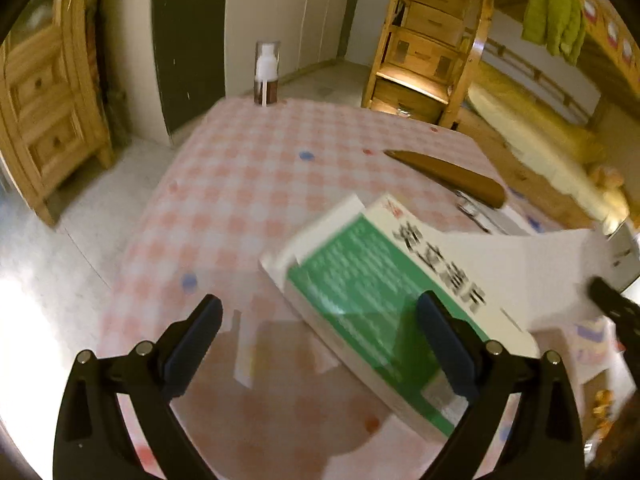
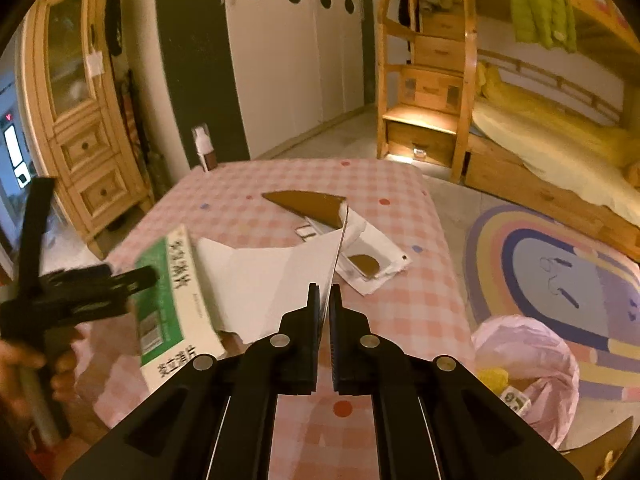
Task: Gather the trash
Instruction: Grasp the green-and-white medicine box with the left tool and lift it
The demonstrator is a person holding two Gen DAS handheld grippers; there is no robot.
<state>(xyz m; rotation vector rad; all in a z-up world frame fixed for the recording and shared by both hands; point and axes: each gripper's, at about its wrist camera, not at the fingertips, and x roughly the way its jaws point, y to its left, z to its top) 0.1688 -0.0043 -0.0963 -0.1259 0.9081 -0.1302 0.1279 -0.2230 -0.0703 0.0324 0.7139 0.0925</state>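
Right gripper (image 2: 325, 300) pinches the white paper sheet (image 2: 276, 276); left gripper (image 1: 320, 320), jaws spread, hovers at the green box (image 1: 380, 304). Pink trash bag (image 2: 532, 364) waits beside the bench (image 2: 400, 304), torn wrappers (image 2: 372, 264) uncollected—early going.

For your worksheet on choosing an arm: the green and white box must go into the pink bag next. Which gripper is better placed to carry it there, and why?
Right. The right gripper is already shut on the flattened green and white box, and the pink bag sits on its side. The left gripper is open, holding nothing.
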